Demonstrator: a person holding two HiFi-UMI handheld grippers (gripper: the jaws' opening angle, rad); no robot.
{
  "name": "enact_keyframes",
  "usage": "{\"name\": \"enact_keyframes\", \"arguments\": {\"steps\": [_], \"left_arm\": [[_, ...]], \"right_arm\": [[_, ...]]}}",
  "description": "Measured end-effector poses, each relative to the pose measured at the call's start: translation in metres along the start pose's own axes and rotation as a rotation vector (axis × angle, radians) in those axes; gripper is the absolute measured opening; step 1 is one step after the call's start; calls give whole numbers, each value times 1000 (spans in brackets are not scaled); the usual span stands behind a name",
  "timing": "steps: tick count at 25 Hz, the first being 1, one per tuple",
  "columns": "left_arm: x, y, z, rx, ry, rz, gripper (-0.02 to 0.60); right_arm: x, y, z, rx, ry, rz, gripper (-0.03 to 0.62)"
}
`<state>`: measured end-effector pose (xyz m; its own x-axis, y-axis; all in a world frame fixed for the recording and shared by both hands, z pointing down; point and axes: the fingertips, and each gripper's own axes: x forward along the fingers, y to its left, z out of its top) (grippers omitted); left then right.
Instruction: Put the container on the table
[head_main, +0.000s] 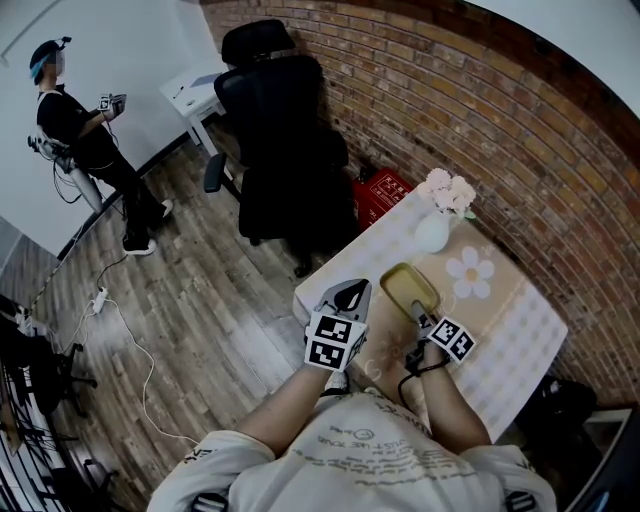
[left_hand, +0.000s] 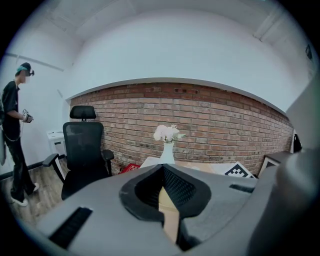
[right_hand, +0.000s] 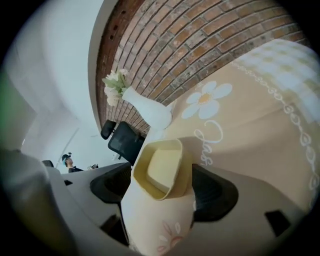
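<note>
The pale yellow rectangular container (head_main: 408, 288) sits on the table's flowered beige cloth (head_main: 510, 340), near the left edge. In the right gripper view the container (right_hand: 162, 167) lies open side up between the two jaws of my right gripper (right_hand: 165, 182), and the dark pads stand beside its walls without pressing. From the head view the right gripper (head_main: 420, 312) reaches the container's near end. My left gripper (head_main: 350, 292) hovers at the table's left edge, jaws together, nothing in them (left_hand: 163, 200).
A white vase (head_main: 433, 232) with pale flowers stands on the table beyond the container. A black office chair (head_main: 280, 140) and a red box (head_main: 382, 192) sit by the brick wall. Another person (head_main: 80, 140) stands far left on the wooden floor.
</note>
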<state>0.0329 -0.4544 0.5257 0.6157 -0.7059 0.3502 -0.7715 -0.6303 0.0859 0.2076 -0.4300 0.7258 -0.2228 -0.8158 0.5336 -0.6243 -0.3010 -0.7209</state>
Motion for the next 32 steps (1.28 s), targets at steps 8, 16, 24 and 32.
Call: {"name": "enact_keyframes", "arguments": {"steps": [8,16,24,32], "left_arm": [[14,-11,5,-11,-7,-56,5],[39,-50,18,8,-29,-154,5],[47,-69,28,11,-38,-201,5],[54,-86,39,33,-56,-253,5]], "right_arm": [[-39,13,25,-155,-101,-65,63],[-68,33,51,-303,-163,-97,3],[-119,107,98,-572,-398,-55,3],[-166,160,122,-778,-628,-59,3]]}}
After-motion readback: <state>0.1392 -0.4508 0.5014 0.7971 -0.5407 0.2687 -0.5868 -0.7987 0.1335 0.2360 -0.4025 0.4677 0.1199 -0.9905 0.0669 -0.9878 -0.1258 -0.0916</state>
